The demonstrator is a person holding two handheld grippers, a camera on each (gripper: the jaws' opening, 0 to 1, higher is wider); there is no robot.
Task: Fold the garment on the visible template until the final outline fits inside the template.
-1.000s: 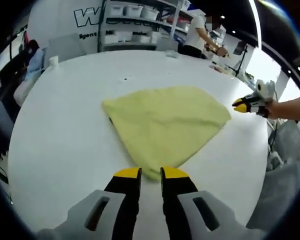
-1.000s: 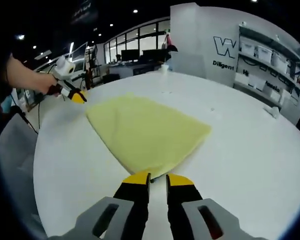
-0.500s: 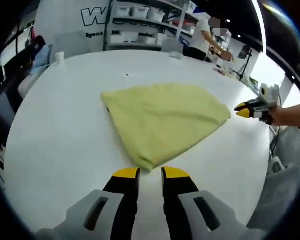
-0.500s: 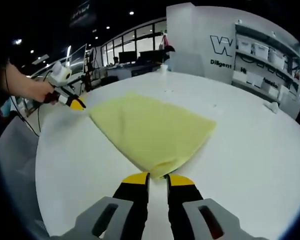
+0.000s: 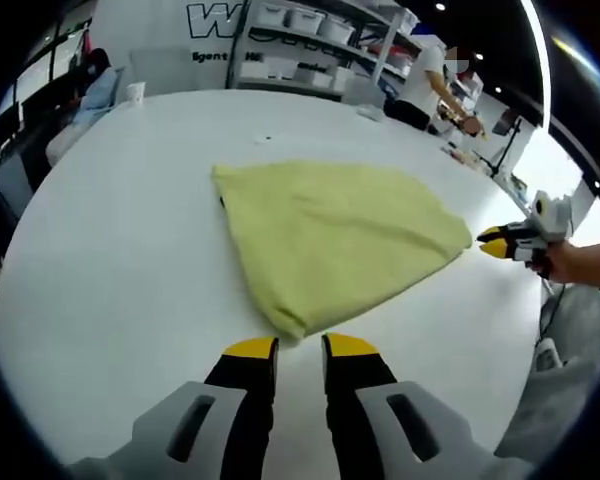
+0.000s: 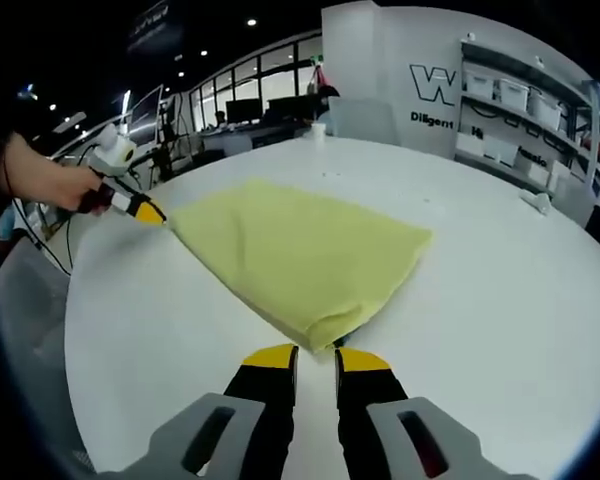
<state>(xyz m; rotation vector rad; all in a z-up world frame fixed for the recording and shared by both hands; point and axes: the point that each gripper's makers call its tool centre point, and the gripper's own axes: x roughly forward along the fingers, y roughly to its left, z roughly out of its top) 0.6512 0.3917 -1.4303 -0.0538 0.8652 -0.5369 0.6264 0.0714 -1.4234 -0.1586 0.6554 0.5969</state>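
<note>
The yellow garment (image 5: pixel 335 240) is being shown lying flat on the white round table (image 5: pixel 110 260), folded into a rough fan shape with one rounded corner pointing toward each camera. In the right gripper view the same garment (image 6: pixel 295 255) is being seen from the opposite end. A small dark mark is just showing at the garment's left edge in the left gripper view; whether it belongs to the template cannot be told, and no template outline is being made out elsewhere.

The left gripper (image 5: pixel 300 350) is being held just short of the near corner, its yellow-tipped jaws standing a narrow gap apart with nothing between them. The right gripper (image 6: pixel 315 358) is being held likewise at the opposite corner, jaws narrowly parted and empty. In each view the other gripper is also being seen at the far tip of the cloth, close beside it.

Shelving with bins (image 5: pixel 310 25) and a standing person (image 5: pixel 420 85) are being shown beyond the table.

Judged risks: with the jaws this narrow, a corner may be pushed rather than pinched, bunching the layers. If only the top layer is being caught, the fold may be opened out. Uneven lifting by the two grippers may be skewing the outline off the template.
</note>
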